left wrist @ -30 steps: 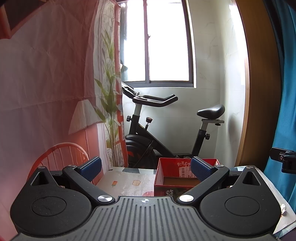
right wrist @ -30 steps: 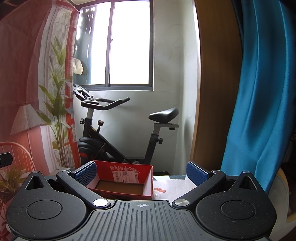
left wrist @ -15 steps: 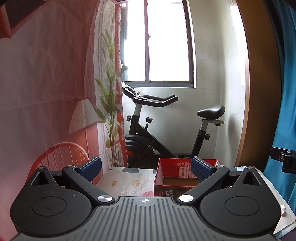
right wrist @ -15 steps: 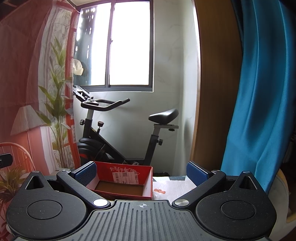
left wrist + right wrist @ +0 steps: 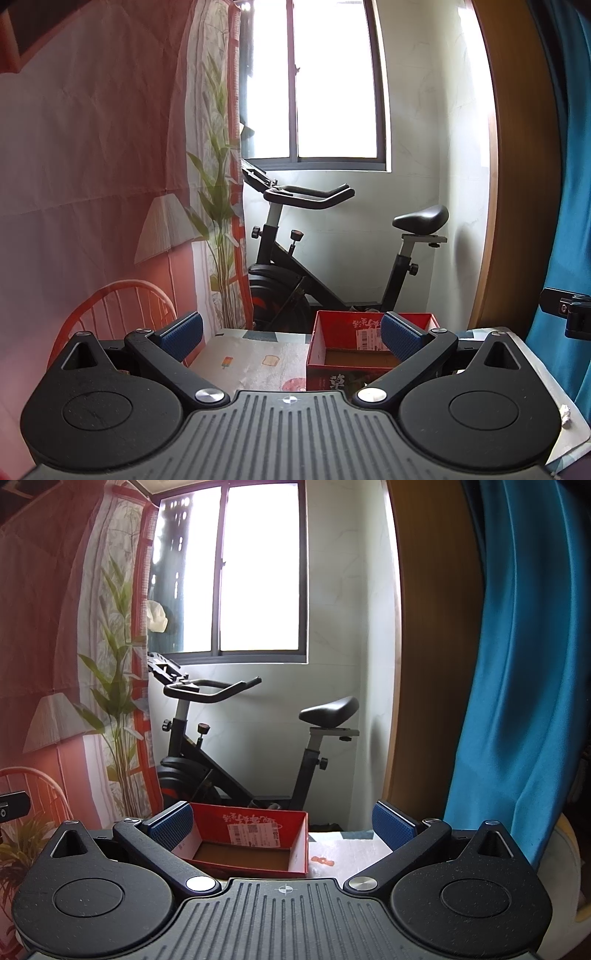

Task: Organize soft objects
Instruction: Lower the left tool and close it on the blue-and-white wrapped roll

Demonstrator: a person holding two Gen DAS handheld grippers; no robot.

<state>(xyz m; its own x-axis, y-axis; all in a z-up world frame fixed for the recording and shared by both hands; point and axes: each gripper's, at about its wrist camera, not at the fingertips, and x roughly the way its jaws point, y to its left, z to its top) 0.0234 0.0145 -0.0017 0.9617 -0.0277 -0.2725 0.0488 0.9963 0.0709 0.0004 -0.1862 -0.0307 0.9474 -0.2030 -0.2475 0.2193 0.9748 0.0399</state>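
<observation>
An open red cardboard box (image 5: 351, 360) (image 5: 247, 845) stands on the far part of a table with a patterned cloth (image 5: 255, 362) (image 5: 343, 853); its brown bottom shows bare. My left gripper (image 5: 291, 338) is open, held level above the table, with the box ahead and to the right behind its right pad. My right gripper (image 5: 282, 825) is open too, with the box ahead and to the left, by its left pad. Neither holds anything. No soft objects show in either view.
A black exercise bike (image 5: 332, 258) (image 5: 236, 746) stands behind the table under a window. A printed backdrop with a plant and lamp (image 5: 110, 184) hangs at left, a blue curtain (image 5: 517, 664) at right. Part of the other gripper (image 5: 569, 314) shows at the right edge.
</observation>
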